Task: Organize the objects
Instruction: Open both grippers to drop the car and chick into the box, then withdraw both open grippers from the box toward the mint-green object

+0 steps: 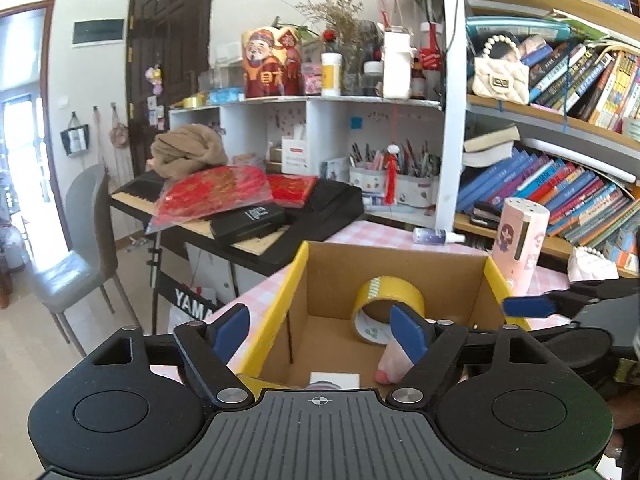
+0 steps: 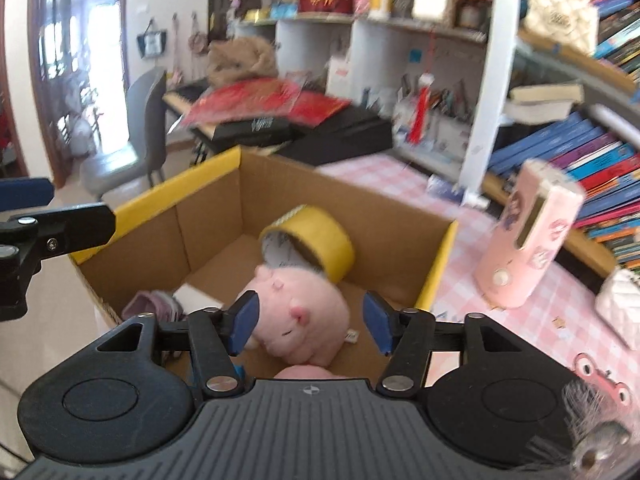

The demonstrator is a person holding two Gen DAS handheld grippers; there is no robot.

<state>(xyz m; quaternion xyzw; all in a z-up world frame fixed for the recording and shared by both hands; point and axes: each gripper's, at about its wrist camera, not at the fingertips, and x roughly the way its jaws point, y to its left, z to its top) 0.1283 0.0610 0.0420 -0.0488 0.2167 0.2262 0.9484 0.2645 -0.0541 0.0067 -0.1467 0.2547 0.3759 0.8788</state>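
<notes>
An open cardboard box with yellow flaps stands on the pink checked table; it also shows in the right wrist view. Inside lie a yellow tape roll, a pink plush pig and a small purple item. My left gripper is open above the box's near left corner, empty. My right gripper is open above the box, its blue pads either side of the pig, apart from it. Its finger shows at the right in the left wrist view.
A pink cartoon bottle stands right of the box. A white quilted item and a frog figure lie at the right. Bookshelves rise behind. A keyboard piled with red packets and a grey chair stand left.
</notes>
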